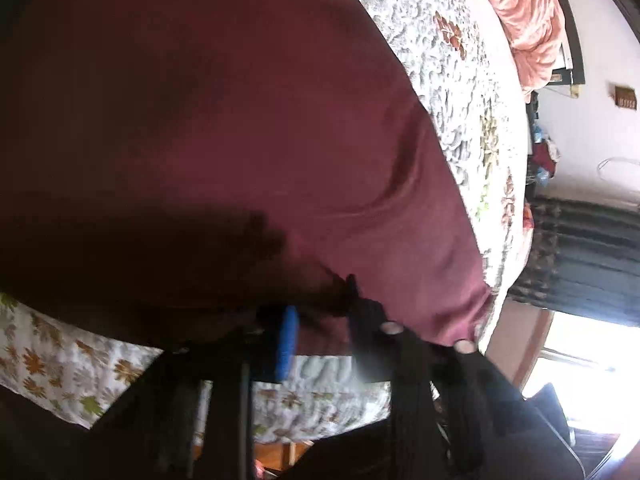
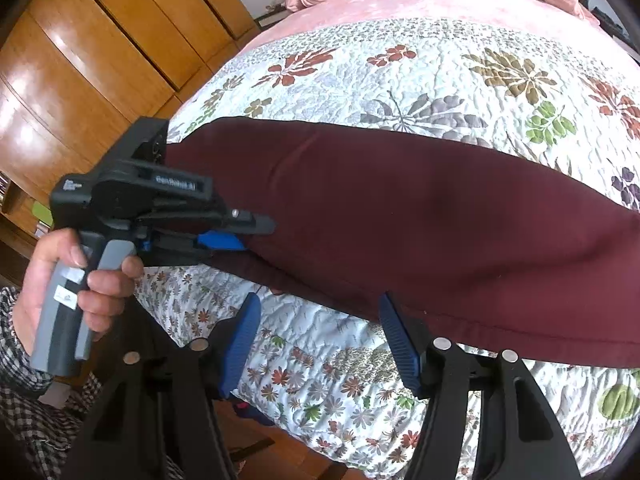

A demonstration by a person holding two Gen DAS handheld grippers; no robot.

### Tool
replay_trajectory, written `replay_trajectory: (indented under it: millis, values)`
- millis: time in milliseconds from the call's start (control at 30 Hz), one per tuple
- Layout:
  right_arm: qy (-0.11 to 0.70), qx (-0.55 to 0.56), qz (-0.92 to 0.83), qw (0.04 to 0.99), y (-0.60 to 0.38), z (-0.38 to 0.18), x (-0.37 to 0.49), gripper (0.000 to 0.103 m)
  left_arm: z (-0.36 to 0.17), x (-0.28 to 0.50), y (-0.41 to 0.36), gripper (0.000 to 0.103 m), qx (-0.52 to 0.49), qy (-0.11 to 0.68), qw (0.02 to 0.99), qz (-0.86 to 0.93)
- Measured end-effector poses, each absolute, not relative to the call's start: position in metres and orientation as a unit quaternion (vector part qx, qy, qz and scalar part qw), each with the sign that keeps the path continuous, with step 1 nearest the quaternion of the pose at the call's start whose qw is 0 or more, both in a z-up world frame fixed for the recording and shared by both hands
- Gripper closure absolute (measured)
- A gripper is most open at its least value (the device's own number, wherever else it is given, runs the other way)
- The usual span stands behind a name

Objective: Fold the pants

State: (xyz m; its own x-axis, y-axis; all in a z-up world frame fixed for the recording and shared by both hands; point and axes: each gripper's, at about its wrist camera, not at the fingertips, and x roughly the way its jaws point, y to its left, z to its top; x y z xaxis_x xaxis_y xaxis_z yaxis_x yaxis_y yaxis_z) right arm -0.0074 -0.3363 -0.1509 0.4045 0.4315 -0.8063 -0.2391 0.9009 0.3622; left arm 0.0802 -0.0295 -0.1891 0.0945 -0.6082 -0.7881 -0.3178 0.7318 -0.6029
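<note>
Item: pants (image 2: 420, 216), maroon, soft knit-looking cloth; lies lengthwise across the bed (image 2: 400, 80), on a floral quilt, already narrow as if the legs lie doubled.
Location: near edge of the bed, close to both grippers; far end runs off toward the right of the right wrist view.
Surface: quilt, puckered and matte; prob. enough friction to stop the cloth sliding freely.
Left gripper (image 2: 256, 236): closed down on the near-left edge of the pants; blue pads nipped on the fabric, a small pucker showing at the bite in the left wrist view. No gap visible btwn pads.
Left hand (image 2: 68, 280): wrapped round the grey handle, checked sleeve below.
Right gripper (image 2: 320, 320): jaws about half apart, nothing btwn them; tips just short of the pants' near hem edge, over bare quilt.
Handling (judged): light, limp, no stiffness; will drape and sag from any single hold, won't keep a line w/o two holds. Not fragile, not slippery.
Where to grip (judged): hem/edge seams, thicker so pads bite better; take both layers together or the lower one stays behind. Right gripper's best spot: near edge further along to the right, well apart from the left hold.
Risk (judged): catching the quilt along w/ the cloth; uneven lift giving a skewed fold.
</note>
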Motion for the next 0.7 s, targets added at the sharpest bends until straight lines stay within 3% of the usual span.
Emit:
replay_trajectory:
  millis: [233,400,467,533,700]
  values:
    - [0.505,0.104,0.191,0.835,-0.345,-0.150,-0.008,0.041,-0.163,0.049,-0.029,0.093,-0.328,0.653,0.672,-0.118]
    - [0.514,0.127,0.173,0.830,-0.354,-0.157,-0.003,0.041,-0.185,0.048,-0.043,0.090,-0.280,0.670,0.678,-0.114]
    - [0.511,0.143,0.174,0.830,-0.359,-0.157,-0.005,0.041,-0.179,0.051,-0.042,0.081,-0.289,0.665,0.676,-0.129]
    - [0.507,0.152,0.172,0.831,-0.366,-0.154,-0.006,0.040,-0.171,0.048,-0.042,0.047,-0.305,0.670,0.660,-0.149]
    - [0.490,0.165,0.106,0.850,-0.417,-0.141,-0.015,0.040,-0.136,0.035,-0.049,0.044,-0.279,0.657,0.678,-0.175]
